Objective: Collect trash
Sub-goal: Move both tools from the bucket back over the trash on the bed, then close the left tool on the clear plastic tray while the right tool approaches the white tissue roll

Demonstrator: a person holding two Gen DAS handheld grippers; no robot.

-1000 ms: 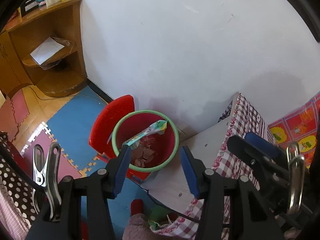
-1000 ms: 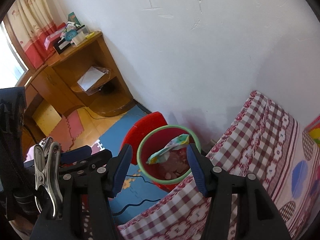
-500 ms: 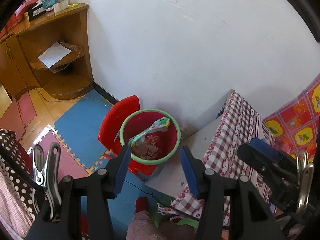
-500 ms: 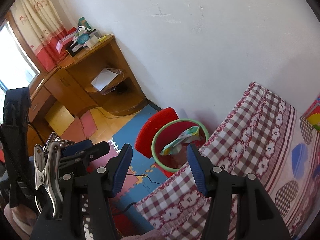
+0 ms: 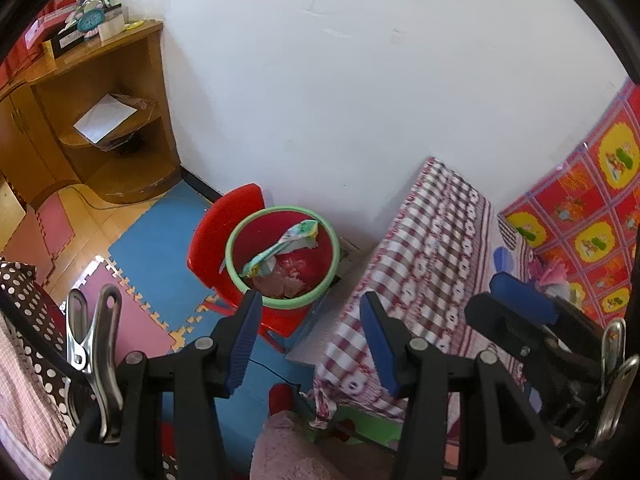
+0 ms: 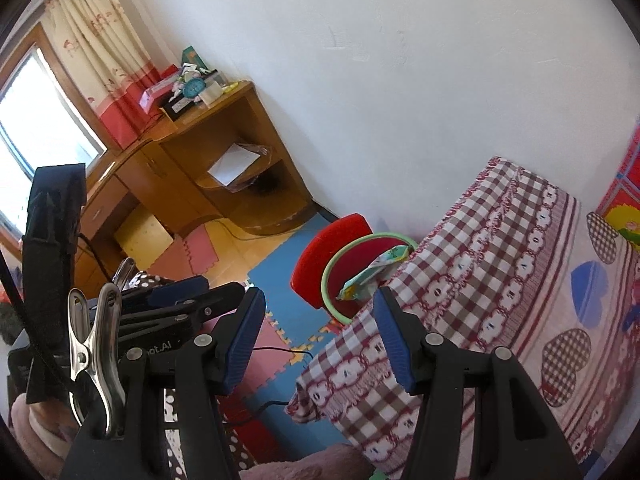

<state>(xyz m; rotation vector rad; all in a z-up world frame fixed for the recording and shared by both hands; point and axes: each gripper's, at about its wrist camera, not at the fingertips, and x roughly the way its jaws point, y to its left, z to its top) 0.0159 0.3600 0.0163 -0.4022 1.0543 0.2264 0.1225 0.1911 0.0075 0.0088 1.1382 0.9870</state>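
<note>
Both hand-held grippers are released and carry nothing: the left hand-held gripper (image 5: 310, 334) shows its two blue pads parted with only floor and bin behind them, and the right hand-held gripper (image 6: 320, 338) likewise has its jaws apart with nothing between. In the left wrist view a red bin with a pale green rim (image 5: 282, 256) sits near the centre, just above the gripper's gap at about 12 o'clock from it, resting on a small red chair (image 5: 224, 224) against the white wall. A crumpled wrapper printed in blue, yellow and white (image 5: 286, 246) lies inside the bin, leaning on its rim toward 1 o'clock, above brownish scraps at the bottom. A bed with a red checked cover (image 5: 432, 264) fills the area from 3 to 5 o'clock, touching or just beside the bin. A wooden shelf unit (image 5: 108, 120) stands at 10 o'clock on a floor of blue and pink foam mats (image 5: 160, 256). With trash already in the bin and both jaws free, the step in hand appears to be moving on to find the next piece. To do it well, judging from this scene, sweep the cameras over the bed and floor, keep the jaws parted, and approach any loose item squarely so the pads close across its middle rather than snagging the cover.
</note>
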